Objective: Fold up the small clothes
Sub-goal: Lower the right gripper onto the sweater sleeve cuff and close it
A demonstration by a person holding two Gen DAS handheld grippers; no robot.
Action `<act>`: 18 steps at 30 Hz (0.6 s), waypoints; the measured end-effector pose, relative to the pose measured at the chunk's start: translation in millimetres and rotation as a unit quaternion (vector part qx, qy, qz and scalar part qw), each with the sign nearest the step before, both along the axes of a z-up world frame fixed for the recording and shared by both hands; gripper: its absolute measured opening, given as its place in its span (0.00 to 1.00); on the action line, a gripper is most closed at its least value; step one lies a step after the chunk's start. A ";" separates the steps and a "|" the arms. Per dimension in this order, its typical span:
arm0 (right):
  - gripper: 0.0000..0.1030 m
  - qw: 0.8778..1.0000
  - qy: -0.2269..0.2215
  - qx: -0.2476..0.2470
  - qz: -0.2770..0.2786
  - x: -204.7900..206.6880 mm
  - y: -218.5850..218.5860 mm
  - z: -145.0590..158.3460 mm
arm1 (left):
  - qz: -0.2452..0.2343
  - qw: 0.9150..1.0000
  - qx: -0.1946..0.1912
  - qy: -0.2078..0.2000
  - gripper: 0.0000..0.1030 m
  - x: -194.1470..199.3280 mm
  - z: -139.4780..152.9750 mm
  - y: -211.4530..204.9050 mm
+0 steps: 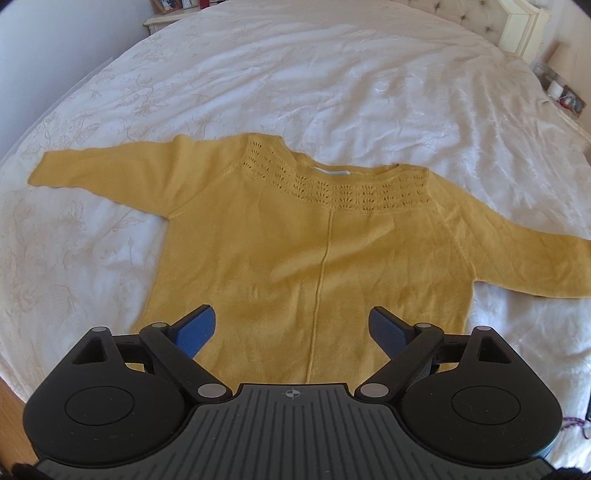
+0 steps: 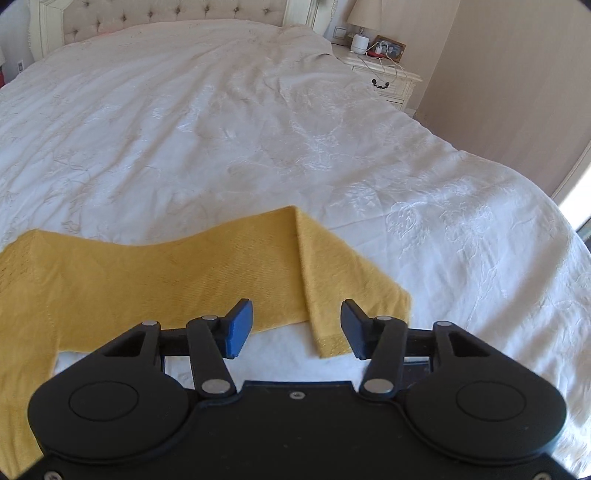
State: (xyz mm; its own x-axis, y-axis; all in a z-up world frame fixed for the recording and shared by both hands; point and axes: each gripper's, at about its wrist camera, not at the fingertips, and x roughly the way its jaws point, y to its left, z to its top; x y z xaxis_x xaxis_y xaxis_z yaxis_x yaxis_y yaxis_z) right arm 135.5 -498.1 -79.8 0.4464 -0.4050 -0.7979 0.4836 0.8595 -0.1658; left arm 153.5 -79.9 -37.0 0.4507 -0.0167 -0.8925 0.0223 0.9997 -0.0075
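A mustard-yellow knit sweater (image 1: pixel 317 236) lies flat on the white bedspread (image 1: pixel 295 74), neckline away from me and both sleeves spread out. My left gripper (image 1: pixel 291 314) hovers over the lower body of the sweater, its blue pads wide apart with nothing between them. In the right wrist view the sleeve (image 2: pixel 192 266) runs across the bed, and its end is turned back toward me, with the cuff (image 2: pixel 332 345) nearest. My right gripper (image 2: pixel 297 308) stands open above that turned-back end. The pads sit either side of it and press on nothing.
A tufted headboard (image 2: pixel 166 18) stands at the far end of the bed. A nightstand (image 2: pixel 384 70) with a lamp, a picture frame and cables is at the far right, beside a beige wall. Another nightstand (image 1: pixel 166 18) is at the far left. Wooden floor (image 1: pixel 11 410) shows at the bed's near edge.
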 end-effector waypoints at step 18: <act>0.10 0.997 0.049 0.060 0.017 22.8 -60.8 -27.8 | 0.007 1.000 0.014 0.015 0.88 6.6 -9.7 4.2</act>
State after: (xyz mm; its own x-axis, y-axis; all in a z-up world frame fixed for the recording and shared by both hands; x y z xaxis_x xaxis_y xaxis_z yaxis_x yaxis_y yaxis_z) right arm 158.4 -558.9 -107.5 0.3764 -0.2901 -0.8799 0.4406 0.8915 -0.1054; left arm 160.1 -75.7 -46.8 0.4243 0.0140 -0.9054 0.0094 0.9998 0.0198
